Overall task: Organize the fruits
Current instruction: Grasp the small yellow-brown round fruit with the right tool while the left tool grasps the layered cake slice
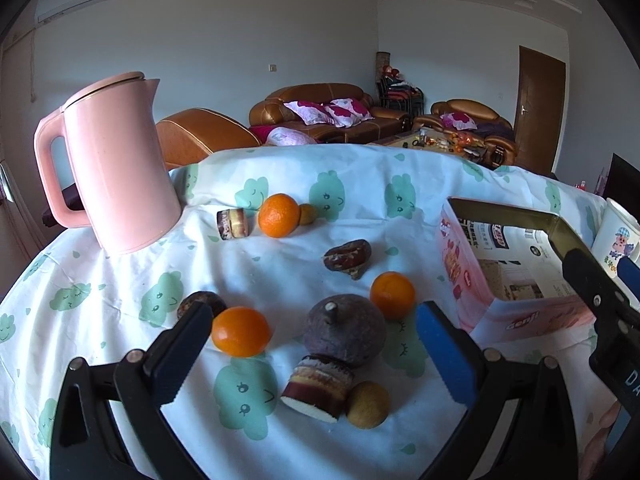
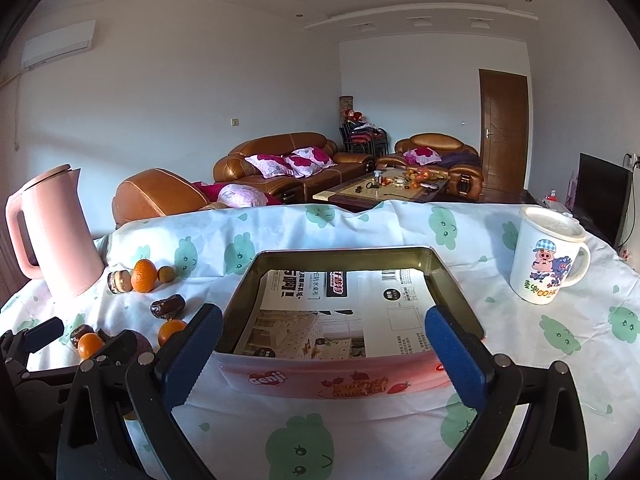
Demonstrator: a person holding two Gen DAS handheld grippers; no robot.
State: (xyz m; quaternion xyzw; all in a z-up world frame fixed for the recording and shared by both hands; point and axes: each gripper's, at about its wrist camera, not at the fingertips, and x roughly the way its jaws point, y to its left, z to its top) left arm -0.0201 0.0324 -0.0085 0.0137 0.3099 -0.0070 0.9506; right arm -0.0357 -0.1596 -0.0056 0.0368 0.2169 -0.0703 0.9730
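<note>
Hovering low over the scattered fruit, the left gripper [image 1: 312, 356] has its blue fingers [image 1: 182, 354] spread wide and holds nothing; between them lie a dark purple round fruit [image 1: 344, 328], a cut piece of sugarcane [image 1: 318, 390] and a small tan fruit [image 1: 368, 404], with an orange [image 1: 240, 331] just beside the left finger. More fruit sits farther back on the cloth-covered tabletop [image 1: 120, 272]: two more oranges, a dark date-like piece [image 1: 346, 258] and a second cane piece, near the pink kettle [image 1: 116, 160]. The right gripper [image 2: 324, 354] waits in front of the pink tin box [image 2: 344, 380], its fingers also wide apart and empty, framing the box's near wall. The box holds only printed paper, so sorting looks barely begun. The step in hand seems to be choosing a first piece. Next, the left gripper likely needs to drop around one fruit only, probably the purple one, without nudging its close neighbours, then carry it right to the box. A lidded cartoon mug [image 2: 548, 256] stands apart on the right.
</note>
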